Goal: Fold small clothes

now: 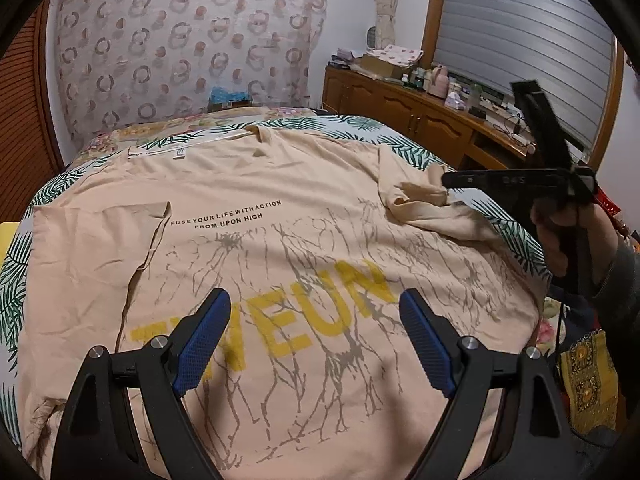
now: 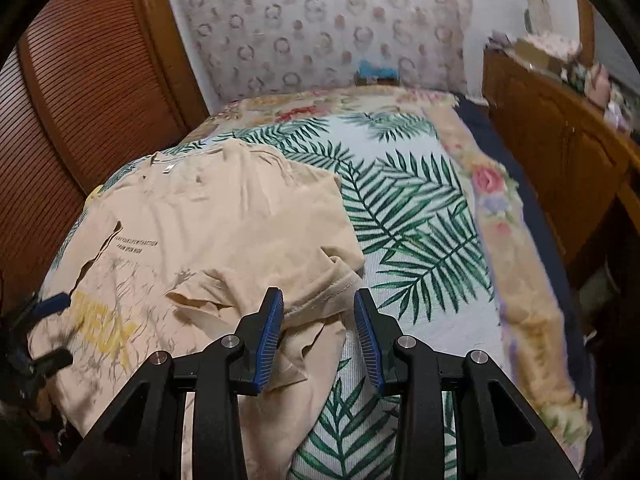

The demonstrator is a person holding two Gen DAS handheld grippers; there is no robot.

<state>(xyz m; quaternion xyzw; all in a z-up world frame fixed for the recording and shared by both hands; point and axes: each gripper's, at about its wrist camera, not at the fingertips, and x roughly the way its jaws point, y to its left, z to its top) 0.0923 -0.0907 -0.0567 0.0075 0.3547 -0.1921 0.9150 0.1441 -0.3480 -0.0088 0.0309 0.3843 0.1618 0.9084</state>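
Note:
A beige T-shirt (image 1: 280,248) with yellow letters and a grey crack print lies flat on the leaf-patterned sheet (image 2: 400,208). Its left sleeve (image 1: 100,248) is folded in over the body. The right sleeve (image 1: 420,204) lies crumpled at the shirt's edge. My left gripper (image 1: 314,296) hovers wide open over the lower print with nothing between its fingers. My right gripper (image 2: 318,294) has its jaws partly apart right above the crumpled sleeve's hem (image 2: 332,284), and the pads do not press on the cloth. In the left wrist view a hand holds the right gripper (image 1: 448,180) with its tip at that sleeve.
A wooden cabinet (image 1: 420,116) crowded with small items runs along the right of the bed. A louvred wooden door (image 2: 80,80) stands on the left. A flowered blanket (image 2: 500,200) borders the sheet, and a patterned cover (image 1: 180,40) hangs behind the bed's head.

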